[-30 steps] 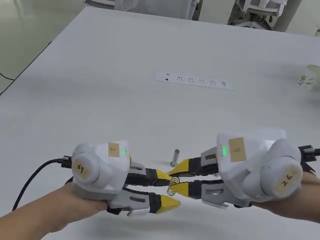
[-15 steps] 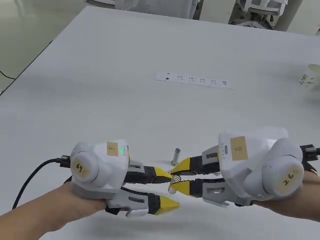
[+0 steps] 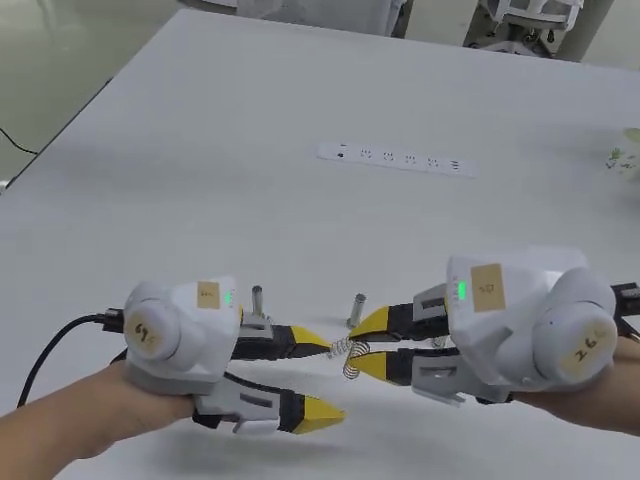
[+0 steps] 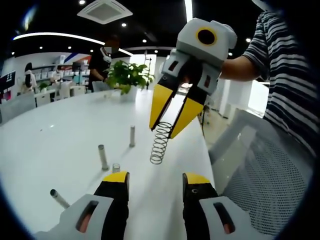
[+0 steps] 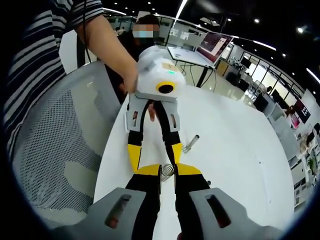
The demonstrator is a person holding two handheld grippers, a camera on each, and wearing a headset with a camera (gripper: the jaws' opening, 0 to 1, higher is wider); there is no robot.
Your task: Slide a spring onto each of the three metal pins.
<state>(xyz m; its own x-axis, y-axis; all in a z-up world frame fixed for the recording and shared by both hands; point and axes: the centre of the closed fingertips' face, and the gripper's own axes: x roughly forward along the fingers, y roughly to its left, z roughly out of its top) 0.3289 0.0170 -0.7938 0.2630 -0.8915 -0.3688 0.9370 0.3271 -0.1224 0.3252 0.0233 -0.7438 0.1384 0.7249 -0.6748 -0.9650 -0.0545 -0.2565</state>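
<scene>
white bench, few pins on it. right gripper is pinching the spring at its tips. left gripper is wide open, empty, just beside it.

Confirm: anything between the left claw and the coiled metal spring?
Bare gap, per left gripper view: nothing from left claw to the spring in the right claw.

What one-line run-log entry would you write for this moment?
right claw: shut on coiled silver wire spring | left claw: open, facing spring | upright grey metal pin: bare
</scene>
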